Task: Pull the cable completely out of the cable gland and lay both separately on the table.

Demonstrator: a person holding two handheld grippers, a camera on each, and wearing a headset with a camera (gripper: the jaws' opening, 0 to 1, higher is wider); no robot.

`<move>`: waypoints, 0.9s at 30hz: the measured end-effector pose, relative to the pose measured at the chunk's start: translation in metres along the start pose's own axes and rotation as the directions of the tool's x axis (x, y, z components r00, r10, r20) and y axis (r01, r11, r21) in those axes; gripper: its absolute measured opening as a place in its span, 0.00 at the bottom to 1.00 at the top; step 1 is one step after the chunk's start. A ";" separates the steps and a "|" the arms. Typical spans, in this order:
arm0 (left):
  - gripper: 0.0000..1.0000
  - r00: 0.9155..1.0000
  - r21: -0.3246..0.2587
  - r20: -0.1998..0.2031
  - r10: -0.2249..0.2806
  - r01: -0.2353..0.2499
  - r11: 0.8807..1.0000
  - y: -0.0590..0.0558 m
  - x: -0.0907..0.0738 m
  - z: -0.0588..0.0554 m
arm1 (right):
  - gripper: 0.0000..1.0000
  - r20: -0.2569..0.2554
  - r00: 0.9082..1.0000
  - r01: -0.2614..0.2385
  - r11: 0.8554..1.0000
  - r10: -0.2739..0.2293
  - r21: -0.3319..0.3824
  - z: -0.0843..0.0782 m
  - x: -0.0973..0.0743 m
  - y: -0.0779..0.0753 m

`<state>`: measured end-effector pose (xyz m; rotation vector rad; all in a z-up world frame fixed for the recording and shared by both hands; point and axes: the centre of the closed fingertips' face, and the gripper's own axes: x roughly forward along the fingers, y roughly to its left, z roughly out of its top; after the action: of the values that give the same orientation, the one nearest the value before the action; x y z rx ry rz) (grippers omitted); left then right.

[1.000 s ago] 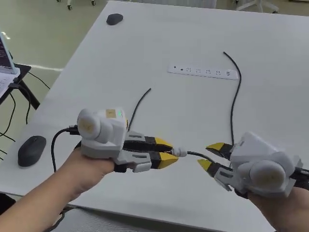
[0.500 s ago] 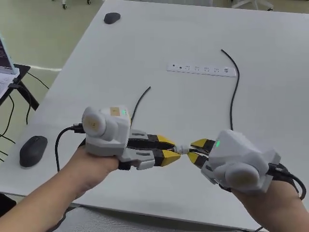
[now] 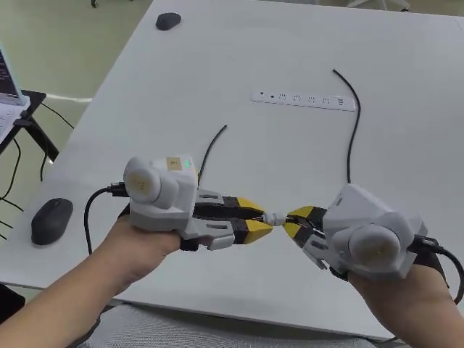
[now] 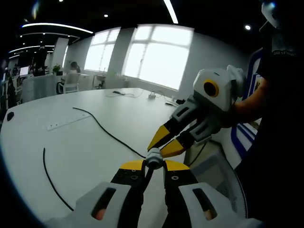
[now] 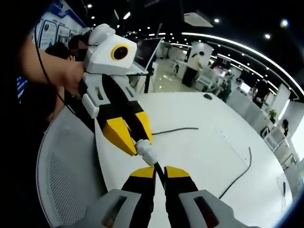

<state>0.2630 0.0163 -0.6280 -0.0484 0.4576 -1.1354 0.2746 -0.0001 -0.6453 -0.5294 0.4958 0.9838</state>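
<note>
Closer than a second ago, the right gripper pinches the cable just beside the cable gland, which is clamped in the left gripper above the table. With such tip-only holds, either may slip on pulling.

left hand-held gripper | right hand-held gripper | white bodies, yellow-tipped black jaws

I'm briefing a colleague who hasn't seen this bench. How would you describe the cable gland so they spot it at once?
Over the white table's near edge, find where the left gripper and right gripper meet tip to tip. The cable gland is the small white fitting at the left gripper's yellow tips. Unlike the thin black cable leaving it, it is stubby and white.
</note>
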 end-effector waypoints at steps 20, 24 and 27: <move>0.15 1.000 -0.014 0.015 0.013 -0.013 1.000 0.004 -0.002 0.003 | 0.00 -0.046 0.999 0.036 0.978 -0.027 0.205 -0.039 -0.002 -0.024; 0.15 1.000 -0.018 0.016 0.014 -0.014 1.000 0.002 0.001 0.003 | 0.00 -0.059 0.998 0.042 0.971 -0.029 0.237 -0.050 -0.002 -0.029; 0.15 1.000 -0.020 0.017 0.016 -0.016 1.000 0.002 0.002 0.002 | 0.00 -0.071 0.997 0.050 0.959 -0.032 0.278 -0.061 -0.001 -0.032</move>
<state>0.2659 0.0145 -0.6273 -0.0718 0.4533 -1.1142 0.2928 -0.0536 -0.6852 -0.3169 0.6685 0.8411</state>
